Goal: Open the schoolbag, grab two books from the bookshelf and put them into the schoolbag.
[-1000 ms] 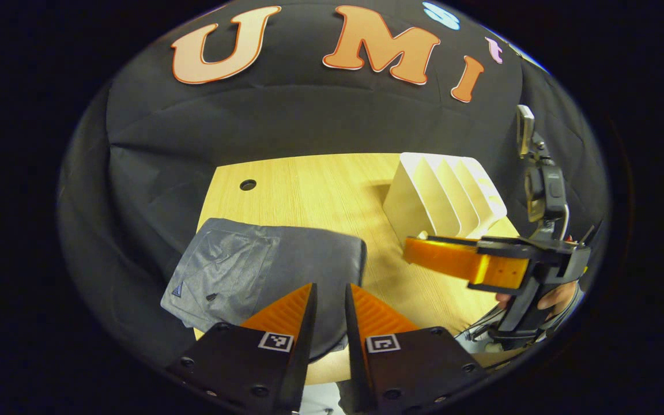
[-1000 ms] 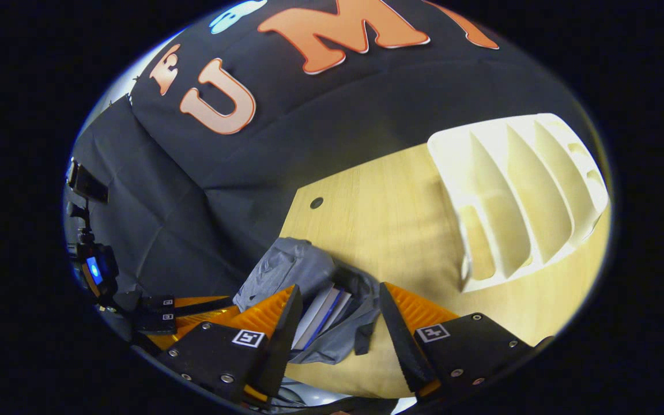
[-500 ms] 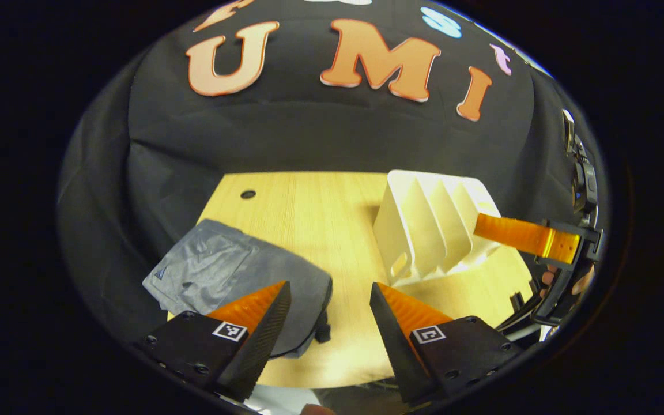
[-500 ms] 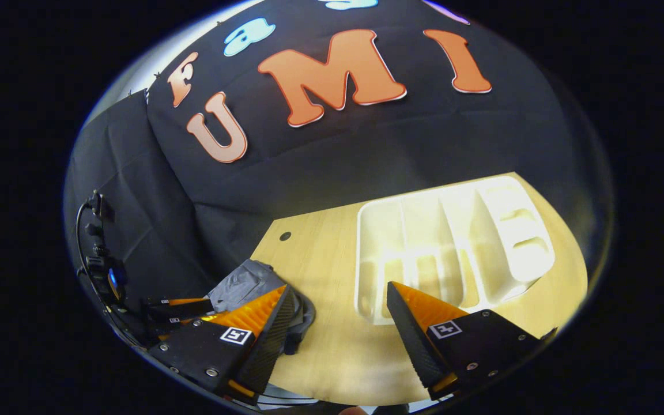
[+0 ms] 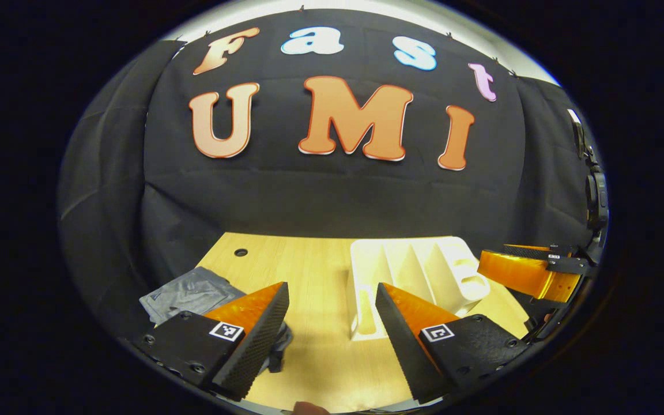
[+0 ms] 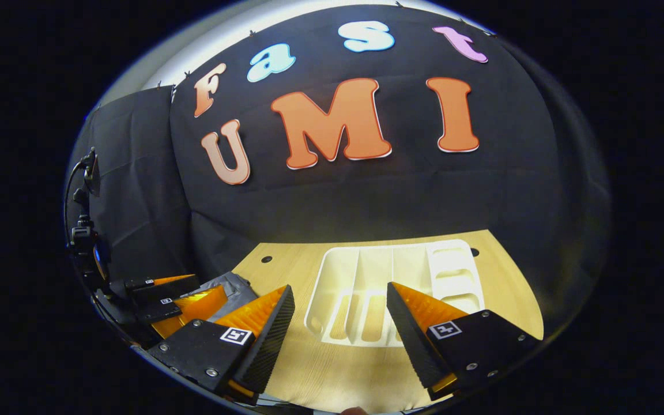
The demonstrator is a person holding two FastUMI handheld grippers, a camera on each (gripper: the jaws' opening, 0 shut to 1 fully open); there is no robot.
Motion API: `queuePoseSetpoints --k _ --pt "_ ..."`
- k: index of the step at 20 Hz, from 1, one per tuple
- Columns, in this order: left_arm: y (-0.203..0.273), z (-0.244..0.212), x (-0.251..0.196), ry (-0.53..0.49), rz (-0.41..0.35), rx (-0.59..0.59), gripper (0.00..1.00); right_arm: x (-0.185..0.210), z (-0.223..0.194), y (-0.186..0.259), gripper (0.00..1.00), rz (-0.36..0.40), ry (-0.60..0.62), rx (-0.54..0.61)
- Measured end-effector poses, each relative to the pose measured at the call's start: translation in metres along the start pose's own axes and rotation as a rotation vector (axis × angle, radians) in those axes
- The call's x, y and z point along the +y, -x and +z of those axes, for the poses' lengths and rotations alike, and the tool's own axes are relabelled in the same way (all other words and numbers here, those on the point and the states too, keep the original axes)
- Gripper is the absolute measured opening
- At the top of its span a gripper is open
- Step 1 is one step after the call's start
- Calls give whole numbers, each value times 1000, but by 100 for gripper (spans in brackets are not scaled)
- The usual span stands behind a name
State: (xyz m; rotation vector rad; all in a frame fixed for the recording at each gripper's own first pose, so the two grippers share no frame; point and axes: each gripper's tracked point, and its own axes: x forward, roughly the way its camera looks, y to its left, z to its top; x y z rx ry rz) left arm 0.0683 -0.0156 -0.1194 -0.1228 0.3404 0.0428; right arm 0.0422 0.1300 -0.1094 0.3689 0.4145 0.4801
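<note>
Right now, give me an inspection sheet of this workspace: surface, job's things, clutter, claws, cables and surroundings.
Surface: light wooden table with small round holes near its far edge.
Job's things: grey schoolbag lies at the table's left; white bookshelf stands at centre, its slots hold no books.
Clutter: nothing seen.
Claws: left claw open, holding nothing, raised above the table; right claw open, holding nothing, in front of the bookshelf.
Cables: a thin cable runs by the camera gear at the left edge of the right gripper view.
Surroundings: black cloth wall behind the table.
</note>
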Motion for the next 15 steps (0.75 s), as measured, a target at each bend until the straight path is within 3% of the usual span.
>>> queuePoseSetpoints --k 5,7,15 --pt "25 42 -21 7 48 -177 95 -19 30 23 96 -36 35 -110" --pt "34 46 -16 12 97 -200 95 -23 41 32 95 -53 72 -165" --pt "71 71 -15 35 120 -305 95 -18 63 65 95 -70 103 -300"
